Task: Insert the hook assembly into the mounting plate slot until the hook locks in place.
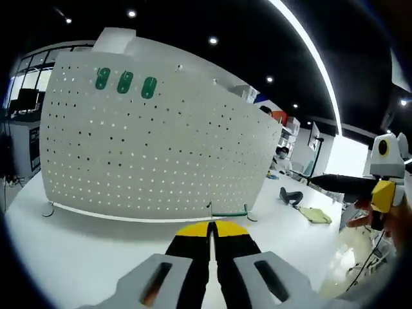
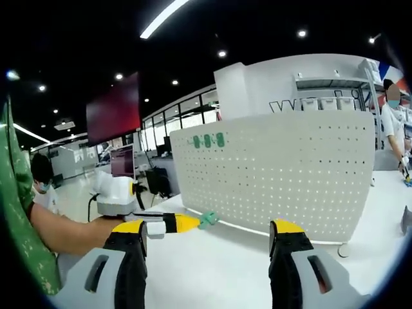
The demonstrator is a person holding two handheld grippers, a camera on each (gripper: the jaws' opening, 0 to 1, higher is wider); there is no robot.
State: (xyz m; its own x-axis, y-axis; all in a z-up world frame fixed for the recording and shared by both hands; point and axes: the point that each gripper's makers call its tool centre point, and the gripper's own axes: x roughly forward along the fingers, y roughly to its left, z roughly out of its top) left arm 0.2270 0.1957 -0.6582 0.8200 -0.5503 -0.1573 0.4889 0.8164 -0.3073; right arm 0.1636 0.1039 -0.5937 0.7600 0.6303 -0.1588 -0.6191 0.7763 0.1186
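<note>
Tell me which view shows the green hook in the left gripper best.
The right gripper view: the green hook juts sideways from the left gripper, clear against the pegboard. In the left gripper view, only a green sliver shows beyond its shut jaws.

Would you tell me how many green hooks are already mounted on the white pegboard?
3, side by side in a row near the pegboard's upper left corner: left hook, middle hook, right hook. A separate green piece sits in the left gripper.
</note>
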